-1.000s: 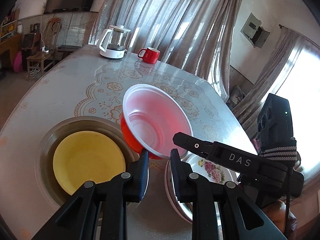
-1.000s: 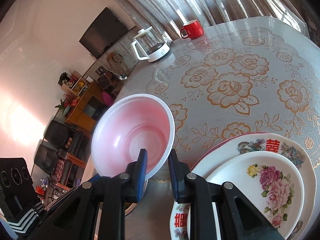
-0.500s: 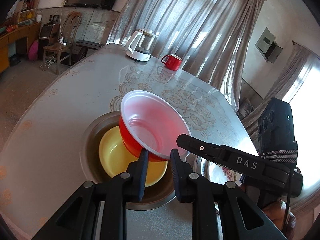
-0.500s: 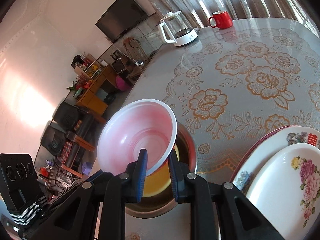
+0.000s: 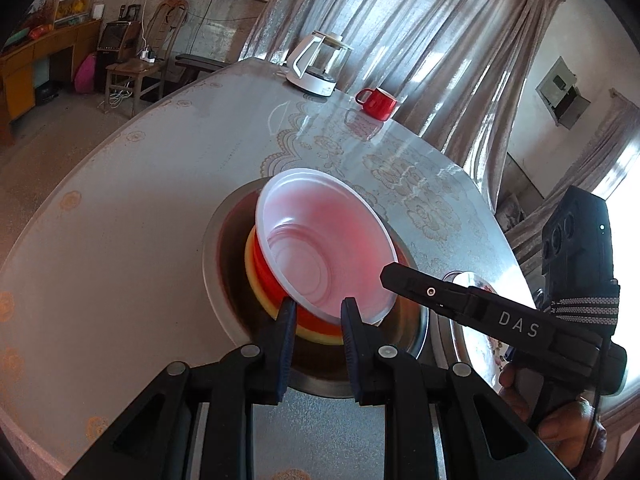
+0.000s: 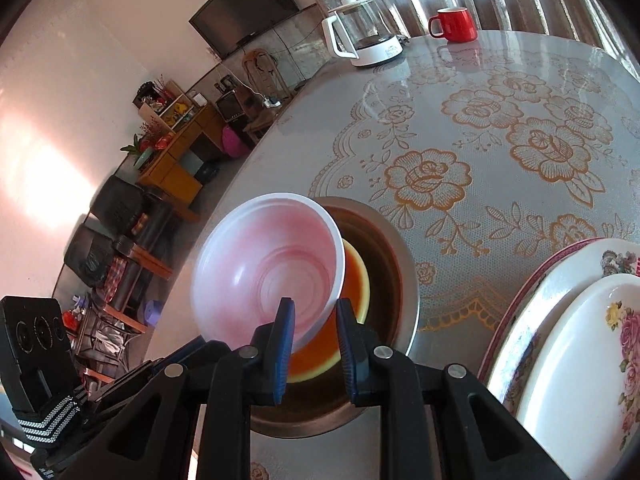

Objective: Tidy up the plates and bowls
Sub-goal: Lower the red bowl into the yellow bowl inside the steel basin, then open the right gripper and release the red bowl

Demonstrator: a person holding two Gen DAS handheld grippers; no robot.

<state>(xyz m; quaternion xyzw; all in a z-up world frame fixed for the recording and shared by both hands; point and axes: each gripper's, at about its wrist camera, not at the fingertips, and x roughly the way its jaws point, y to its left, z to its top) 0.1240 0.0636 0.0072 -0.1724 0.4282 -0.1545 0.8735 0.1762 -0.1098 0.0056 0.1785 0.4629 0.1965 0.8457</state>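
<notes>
Red plastic bowl (image 5: pixel 320 248), white and pink-tinted inside with faint concentric rings at the base, bright red outside, thin white rim; tilted, sitting low over a yellow bowl (image 5: pixel 260 292) nested in a wide metal basin (image 5: pixel 218 248) on the table (image 5: pixel 120 216). Seen also from the right wrist (image 6: pixel 268 276), mouth turned toward that camera, yellow bowl (image 6: pixel 360 276) showing past its edge, basin (image 6: pixel 400 264) round both. Left gripper (image 5: pixel 318 316): blue-padded fingers a narrow gap apart, bowl's near rim between them; contact with the rim cannot be told. Right gripper (image 6: pixel 314 316): likewise a narrow gap, same bowl's rim in between; grip cannot be told. Right gripper's black arm marked DAS visible from the left wrist (image 5: pixel 480 308), reaching in toward the bowl's rim. Stack of floral plates (image 6: pixel 580 340) just beside the basin on the right, white oval plate with pink roses uppermost, larger plate with dark-red border beneath. Table covering grey-silver with gold rose lace print. Far end: white-based glass kettle (image 6: pixel 364 36), red mug (image 6: pixel 454 24) near it, curtains (image 5: pixel 420 40) behind.
</notes>
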